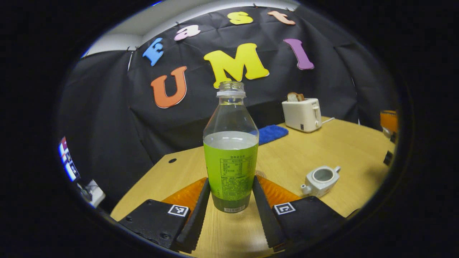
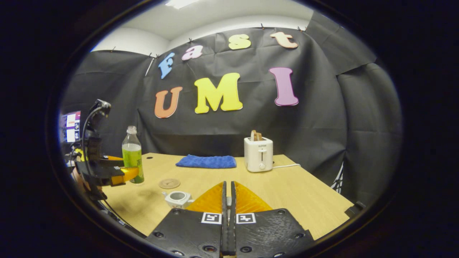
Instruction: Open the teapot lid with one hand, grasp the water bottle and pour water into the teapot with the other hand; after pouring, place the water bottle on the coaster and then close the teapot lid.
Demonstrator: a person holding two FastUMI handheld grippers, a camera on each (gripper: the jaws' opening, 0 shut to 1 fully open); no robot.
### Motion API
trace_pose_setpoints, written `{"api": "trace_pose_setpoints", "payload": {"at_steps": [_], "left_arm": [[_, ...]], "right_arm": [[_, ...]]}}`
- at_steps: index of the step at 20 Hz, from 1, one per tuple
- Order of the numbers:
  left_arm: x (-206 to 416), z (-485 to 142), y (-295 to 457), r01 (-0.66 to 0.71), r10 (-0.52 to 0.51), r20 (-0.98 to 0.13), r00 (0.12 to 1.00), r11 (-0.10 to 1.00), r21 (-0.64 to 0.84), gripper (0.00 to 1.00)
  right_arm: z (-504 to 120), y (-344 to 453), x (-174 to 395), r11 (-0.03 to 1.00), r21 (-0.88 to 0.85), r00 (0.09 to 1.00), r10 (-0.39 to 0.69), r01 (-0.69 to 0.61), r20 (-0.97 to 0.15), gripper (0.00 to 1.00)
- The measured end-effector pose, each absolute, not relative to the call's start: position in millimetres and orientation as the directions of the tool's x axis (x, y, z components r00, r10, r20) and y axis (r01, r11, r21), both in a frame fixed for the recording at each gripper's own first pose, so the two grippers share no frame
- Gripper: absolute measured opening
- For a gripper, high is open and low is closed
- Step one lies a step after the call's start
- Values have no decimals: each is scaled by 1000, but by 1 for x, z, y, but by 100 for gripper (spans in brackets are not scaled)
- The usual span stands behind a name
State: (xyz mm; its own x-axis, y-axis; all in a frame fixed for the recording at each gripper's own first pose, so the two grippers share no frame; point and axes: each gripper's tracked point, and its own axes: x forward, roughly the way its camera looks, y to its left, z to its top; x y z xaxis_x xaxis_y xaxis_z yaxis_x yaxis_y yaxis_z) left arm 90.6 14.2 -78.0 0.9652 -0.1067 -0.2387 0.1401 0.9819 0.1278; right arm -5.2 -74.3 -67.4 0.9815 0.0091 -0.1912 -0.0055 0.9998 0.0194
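With the left gripper (image 1: 231, 200) clamped on the clear green-labelled plastic water bottle (image 1: 231, 157) and the right gripper (image 2: 228, 215) pinching something small, the bottle should lift upright toward the lidless white ceramic teapot (image 1: 320, 180).

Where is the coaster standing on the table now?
In the right gripper view the coaster lies flat on the table, just behind the teapot and right of the bottle.

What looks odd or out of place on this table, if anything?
Nothing is spilled or tipped. Two things merely look unfinished: the water bottle stands upright with no cap, between the fingers of the left tool, and the teapot sits open with no lid on it. Both suit a pouring job.
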Motion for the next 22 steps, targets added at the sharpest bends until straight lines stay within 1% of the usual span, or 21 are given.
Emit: {"api": "trace_pose_setpoints", "payload": {"at_steps": [4,6,9,11,15,18,22], "left_arm": [[117,-58,11,138,-141,-187,972,990,-29,71],[130,-54,8,139,-146,-178,973,989,-52,71],[149,-52,10,128,-134,-148,980,991,-48,71],[161,-60,5,135,-143,-157,977,989,-59,71],[180,-89,-5,150,-166,-222,961,985,-87,72],[186,-106,-10,157,-169,-263,950,985,-67,72],[190,-118,-18,174,-182,-279,943,983,-52,73]], "right_arm": [[-73,-72,-2,1000,11,979,-4,7,-206,0],[-78,-70,-1,1000,7,977,-6,8,-213,0],[-87,-66,5,1000,9,973,0,2,-229,0],[-95,-64,10,1000,13,969,5,-1,-245,0],[-108,-65,19,1000,20,963,8,-3,-269,0],[-119,-67,25,1000,24,957,8,-1,-291,0],[-126,-65,29,1000,17,952,17,-12,-305,0]]}}
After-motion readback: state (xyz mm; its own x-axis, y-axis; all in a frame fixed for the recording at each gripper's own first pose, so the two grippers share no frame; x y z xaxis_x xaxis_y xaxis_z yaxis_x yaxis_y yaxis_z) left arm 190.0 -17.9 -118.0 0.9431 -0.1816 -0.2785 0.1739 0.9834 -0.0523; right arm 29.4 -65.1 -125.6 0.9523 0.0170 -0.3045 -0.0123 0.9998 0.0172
